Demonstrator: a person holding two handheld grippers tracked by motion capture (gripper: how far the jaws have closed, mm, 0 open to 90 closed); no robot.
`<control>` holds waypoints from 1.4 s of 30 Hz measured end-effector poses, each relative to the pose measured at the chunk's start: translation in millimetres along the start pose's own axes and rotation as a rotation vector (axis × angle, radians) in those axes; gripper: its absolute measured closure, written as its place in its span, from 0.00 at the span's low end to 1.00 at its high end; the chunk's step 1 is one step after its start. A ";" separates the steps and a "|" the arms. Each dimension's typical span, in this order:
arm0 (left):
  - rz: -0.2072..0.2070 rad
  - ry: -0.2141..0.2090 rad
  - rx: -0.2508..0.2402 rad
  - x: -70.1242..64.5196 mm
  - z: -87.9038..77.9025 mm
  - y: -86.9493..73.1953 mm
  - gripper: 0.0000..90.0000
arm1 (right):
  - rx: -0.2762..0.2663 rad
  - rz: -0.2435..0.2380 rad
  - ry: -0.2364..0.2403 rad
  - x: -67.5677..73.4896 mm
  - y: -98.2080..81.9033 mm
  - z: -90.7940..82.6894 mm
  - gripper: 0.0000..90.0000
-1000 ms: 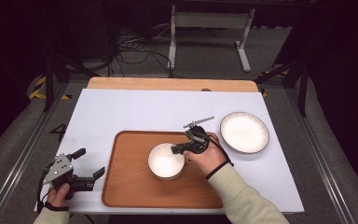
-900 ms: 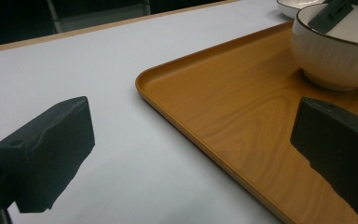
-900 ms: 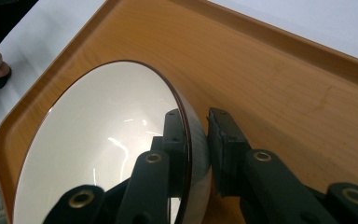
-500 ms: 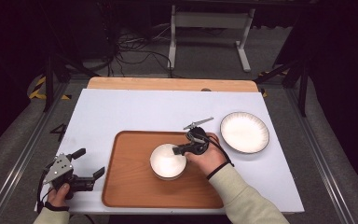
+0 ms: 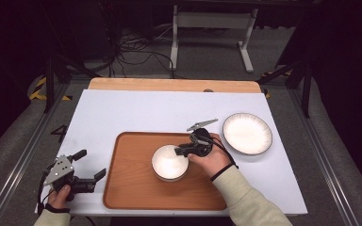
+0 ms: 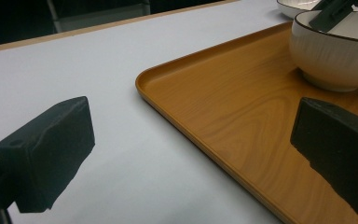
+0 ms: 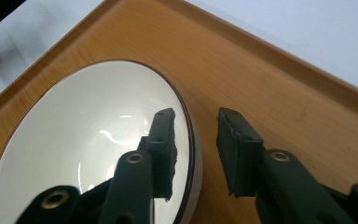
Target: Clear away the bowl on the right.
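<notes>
A: What has changed at the right gripper (image 7: 196,154) in the last second?

B: Little in place. It was at the bowl (image 5: 169,162) a second ago and is there now, but the bowl has slid a touch toward the tray's (image 5: 132,188) middle. The jaws straddle the rim: one inside the white hollow, one outside over the wood. There is a gap at the outer jaw, so I'd call it narrowly open, not clamped.

A: Meaning?

B: My guess is the bowl has just been set on the tray, or is about to be pinched; the grip isn't firm either way.

A: And the left gripper (image 5: 87,165)?

B: Unmoved, jaws wide with nothing between them, resting off the tray's near left corner. From it, the bowl sits ahead and to the right, across the tray's edge.

A: Farther out?

B: Beyond the right gripper, a plate (image 5: 247,133) lies on the white table (image 5: 136,110), apart from the tray.

A: Any writing?

B: None readable: bowl, tray and plate are plain.
</notes>
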State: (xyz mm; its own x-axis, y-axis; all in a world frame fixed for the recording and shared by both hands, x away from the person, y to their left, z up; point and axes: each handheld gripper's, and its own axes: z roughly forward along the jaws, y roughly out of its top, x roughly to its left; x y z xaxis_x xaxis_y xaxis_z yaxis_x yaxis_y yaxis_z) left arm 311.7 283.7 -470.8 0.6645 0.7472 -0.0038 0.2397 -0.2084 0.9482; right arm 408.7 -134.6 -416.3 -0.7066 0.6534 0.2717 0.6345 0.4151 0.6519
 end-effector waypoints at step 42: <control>0.016 0.007 0.002 -0.8 -0.3 0.1 0.00 | -0.442 -0.495 0.075 20.2 -4.7 -46.9 0.32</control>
State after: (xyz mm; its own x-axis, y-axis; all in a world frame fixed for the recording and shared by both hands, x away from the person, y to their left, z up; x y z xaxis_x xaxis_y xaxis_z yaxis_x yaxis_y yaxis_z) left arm 311.1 283.3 -470.6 0.6634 0.7482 0.0135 0.2303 -0.2213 0.9476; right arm 376.8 -153.1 -380.7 -0.9116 0.3998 -0.0959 0.0532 0.3459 0.9367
